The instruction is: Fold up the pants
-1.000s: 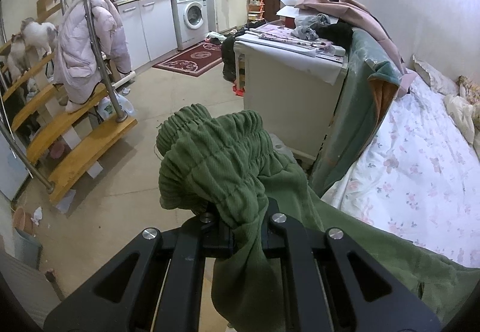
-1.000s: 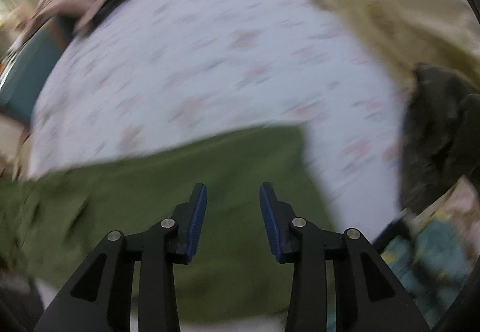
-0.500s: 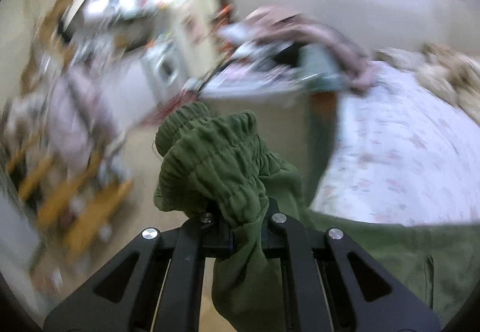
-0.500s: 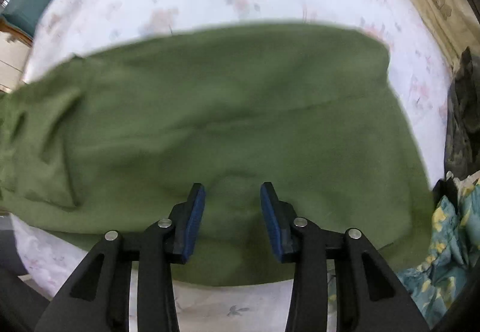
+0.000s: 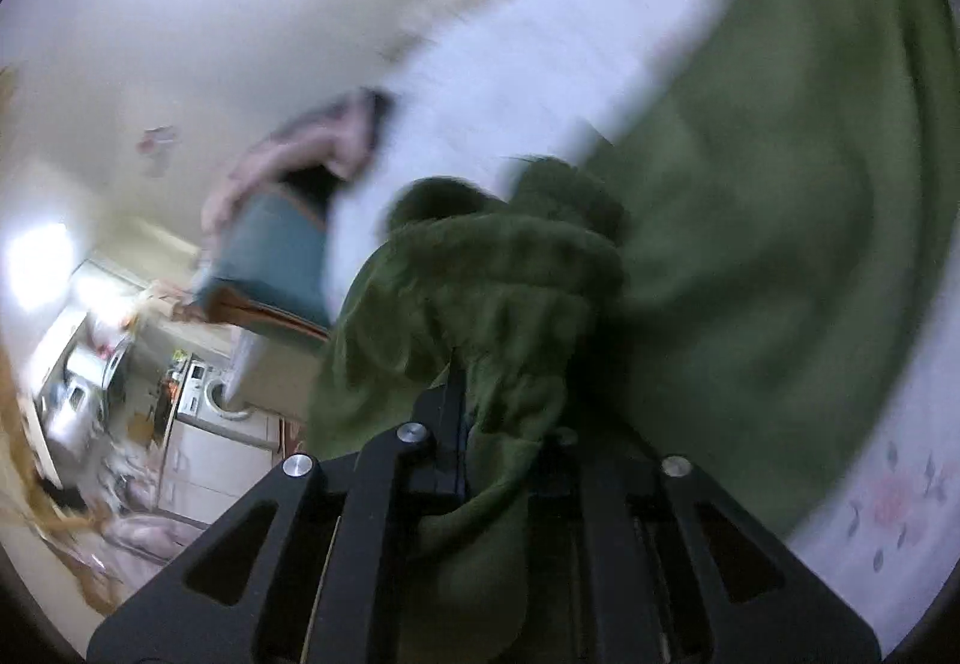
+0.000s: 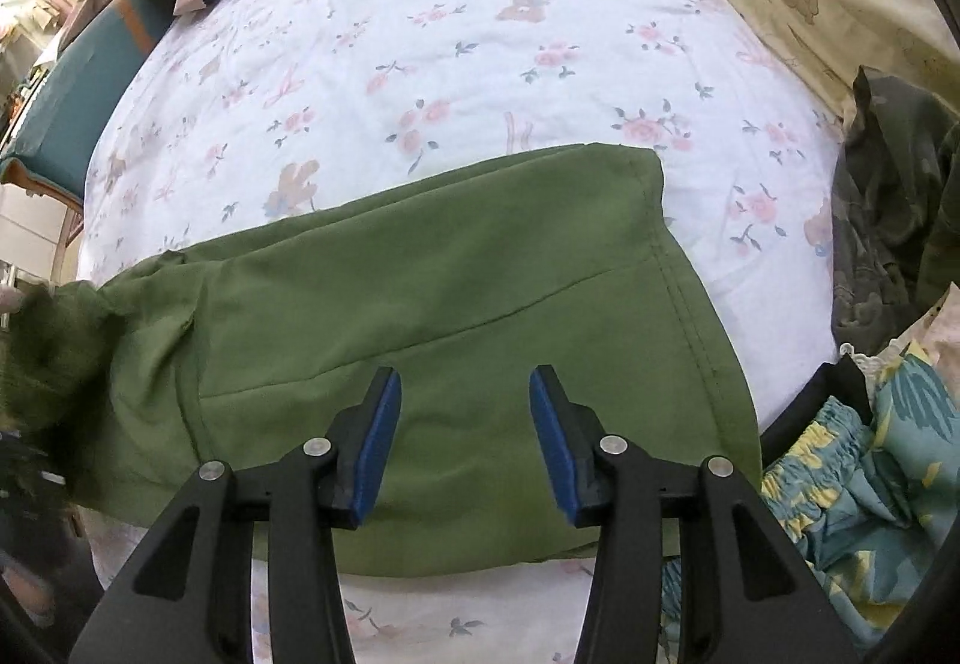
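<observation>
Green pants lie spread flat on the floral bed sheet, waistband end bunched at left — clamped in left gripper, jaws closed on the gathered elastic. Right gripper hangs above the pants w/ jaws open, holding nothing. Patterned teal fabric beside pants at right.

The left gripper is swinging round: a second ago its camera was facing the kitchen and stairs, and now it is tilting over the floral bedsheet, the whole view smearing with motion blur. The bunched waistband is travelling with it, toward the spread green pants. The right gripper is pulling back a little; more sheet is showing beyond the pants' hem than half a second ago, and its view is sharpening.
</observation>
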Available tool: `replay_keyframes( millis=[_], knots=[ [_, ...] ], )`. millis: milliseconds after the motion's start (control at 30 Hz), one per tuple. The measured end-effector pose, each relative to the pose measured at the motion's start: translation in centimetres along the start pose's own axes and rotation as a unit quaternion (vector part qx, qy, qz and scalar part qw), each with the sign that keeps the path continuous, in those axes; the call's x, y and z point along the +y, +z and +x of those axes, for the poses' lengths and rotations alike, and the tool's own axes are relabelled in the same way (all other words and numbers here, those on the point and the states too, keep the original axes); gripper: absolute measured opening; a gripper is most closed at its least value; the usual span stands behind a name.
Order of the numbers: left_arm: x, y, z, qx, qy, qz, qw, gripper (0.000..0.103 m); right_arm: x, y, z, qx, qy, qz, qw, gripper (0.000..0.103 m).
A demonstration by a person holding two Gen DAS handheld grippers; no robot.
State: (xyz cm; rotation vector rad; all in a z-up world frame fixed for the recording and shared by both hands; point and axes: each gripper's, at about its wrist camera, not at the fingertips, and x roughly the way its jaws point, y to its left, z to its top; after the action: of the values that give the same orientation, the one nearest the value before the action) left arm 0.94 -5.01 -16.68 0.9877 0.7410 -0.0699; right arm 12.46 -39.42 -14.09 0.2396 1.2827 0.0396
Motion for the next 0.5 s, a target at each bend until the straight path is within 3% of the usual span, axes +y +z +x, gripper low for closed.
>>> replay_keyframes(
  millis=[67,100,133,167,200,300,367,433,500],
  knots=[
    [-1.4,-0.2,1.0,0.026,-0.019,0.010,0.9994,0.016,-0.1,-0.1,-0.6,-0.002,0.002,-0.005,1.000,0.047],
    [-1.8,-0.3,1.1,0.033,-0.033,0.014,0.9988,0.041,-0.1,-0.1,-0.6,-0.004,0.001,-0.009,1.000,0.047],
    [-1.8,-0.4,1.0,0.038,-0.065,0.012,0.9971,0.058,0.0,-0.1,-0.6,-0.006,0.001,-0.011,1.000,0.047],
    [-1.4,-0.3,0.3,0.032,-0.097,0.002,0.9947,0.072,0.1,0.0,-0.7,-0.007,0.001,-0.013,1.000,0.047],
    [-0.9,-0.5,-0.1,0.028,-0.116,-0.003,0.9928,0.077,0.2,0.0,-0.7,-0.008,0.001,-0.015,1.000,0.047],
    [2.3,-0.1,-2.3,0.029,-0.202,-0.062,0.9770,0.077,0.8,0.2,-0.7,-0.007,0.008,-0.021,1.000,0.047],
    [6.3,-0.3,-3.6,0.031,-0.261,-0.136,0.9552,0.077,2.4,0.3,-0.9,-0.011,0.021,-0.041,0.999,0.047],
    [10.1,-1.4,-3.9,0.029,-0.274,-0.205,0.9391,0.077,4.3,0.4,-1.2,-0.019,0.036,-0.064,0.997,0.047],
    [14.1,-3.2,-3.0,0.041,-0.245,-0.275,0.9289,0.077,7.5,0.3,-1.3,-0.024,0.066,-0.097,0.993,0.047]
  ],
)
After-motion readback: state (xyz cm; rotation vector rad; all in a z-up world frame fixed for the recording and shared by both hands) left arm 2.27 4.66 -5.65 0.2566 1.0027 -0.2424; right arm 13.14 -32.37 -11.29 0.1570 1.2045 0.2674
